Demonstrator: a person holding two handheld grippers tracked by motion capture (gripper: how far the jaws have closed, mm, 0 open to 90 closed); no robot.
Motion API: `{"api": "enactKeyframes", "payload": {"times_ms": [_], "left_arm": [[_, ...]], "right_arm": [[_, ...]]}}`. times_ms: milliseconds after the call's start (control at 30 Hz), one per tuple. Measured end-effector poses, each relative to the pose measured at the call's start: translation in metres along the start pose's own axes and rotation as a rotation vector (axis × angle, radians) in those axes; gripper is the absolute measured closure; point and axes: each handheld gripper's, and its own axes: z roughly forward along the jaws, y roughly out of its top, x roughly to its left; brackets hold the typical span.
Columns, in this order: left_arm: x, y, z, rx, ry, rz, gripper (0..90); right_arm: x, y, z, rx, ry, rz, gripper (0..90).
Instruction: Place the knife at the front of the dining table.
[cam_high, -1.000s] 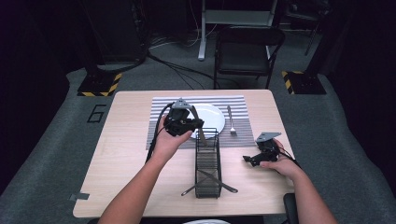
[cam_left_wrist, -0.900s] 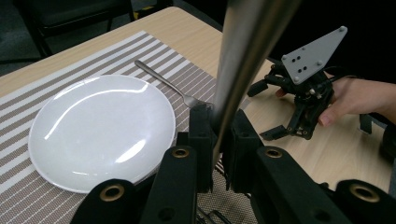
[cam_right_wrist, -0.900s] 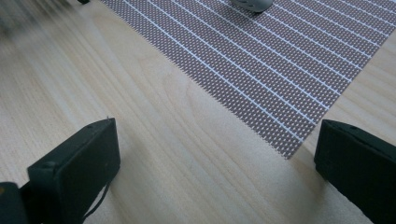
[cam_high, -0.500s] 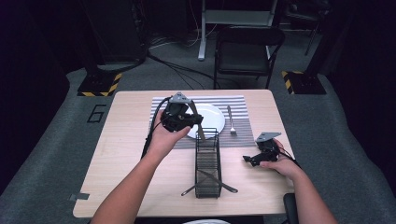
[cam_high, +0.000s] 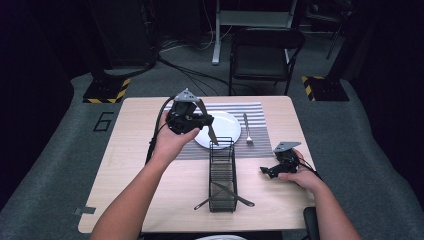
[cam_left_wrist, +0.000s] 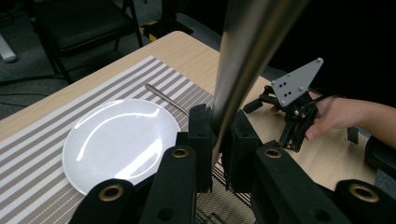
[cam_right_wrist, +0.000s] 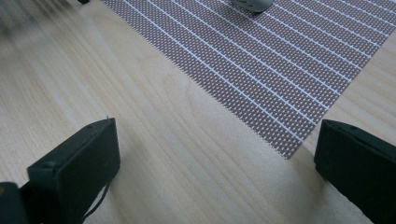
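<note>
My left gripper (cam_high: 207, 122) is shut on a steel table knife (cam_high: 212, 135), held above the far end of a black wire basket (cam_high: 222, 175). In the left gripper view the knife (cam_left_wrist: 247, 51) rises steeply from between the closed jaws of the left gripper (cam_left_wrist: 218, 135). Behind it, a white plate (cam_high: 227, 127) (cam_left_wrist: 121, 140) lies on a striped placemat (cam_high: 260, 145), with a fork (cam_high: 247, 131) (cam_left_wrist: 163, 97) to its right. My right gripper (cam_high: 267, 171) (cam_left_wrist: 292, 112) rests low on the table at the right. It (cam_right_wrist: 215, 154) is open with bare wood between its jaws.
Two more utensils (cam_high: 235, 196) lie crossed at the near end of the basket. The placemat's corner (cam_right_wrist: 261, 60) lies just ahead of the right gripper. A folding chair (cam_high: 267, 50) stands beyond the table's far edge.
My left hand has risen and drifted slightly left, carrying the knife up out of the basket's far end. The right hand has stayed put.
</note>
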Motion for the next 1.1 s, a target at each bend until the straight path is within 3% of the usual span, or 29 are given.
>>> {"api": "enactKeyframes", "payload": {"times_ms": [700,1100], "left_arm": [[0.025,0.003,-0.031,-0.014,0.091,-0.025,82.7],[0.051,-0.008,-0.040,-0.013,0.151,-0.078,82.8]], "right_arm": [[0.000,0.000,0.000,0.000,0.000,0.000,0.0],[0.000,0.000,0.000,0.001,0.000,0.001,0.0]]}}
